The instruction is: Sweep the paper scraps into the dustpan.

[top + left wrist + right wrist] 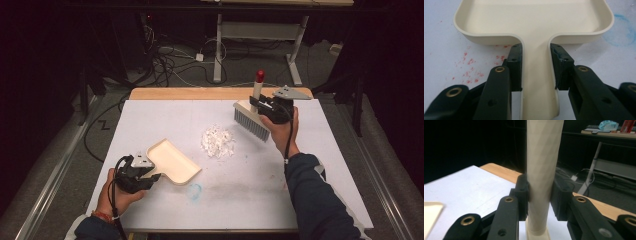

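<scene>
One table (250, 205): covered in a smooth white sheet, wood edge at the far side. Judged slick enough to let a pushed pan skid away.
Dustpan (172, 161): lay flat at the near left, mouth turned toward the scraps, well apart from them. Risk: lip lifting if the handle got tipped down, letting scraps slide underneath.
Brush (252, 121): stood with handle upright and bristles down, at the far right, beyond the scraps. Could not tell whether the bristles touched the sheet. Risk: a hard stroke flinging pieces past the pan or off the edge, or a high stroke skimming over them.
Scrap pile (218, 141): white, loose, heaped mid-table between pan and brush. Judged light, prone to scatter, and easy to miss against the white sheet.
Left gripper (535, 67): pressed together on the dustpan's flat handle, one pad on each edge. Risk: pan pivoting about that narrow pinch when the brush bore against it.
Right gripper (540, 195): pinched on the brush's round handle. Risk: handle rolling between the pads, turning the bristles off line.
Blue ring mark (195, 191): just beside the pan, near side. Noted only as a stain, no hazard.
</scene>
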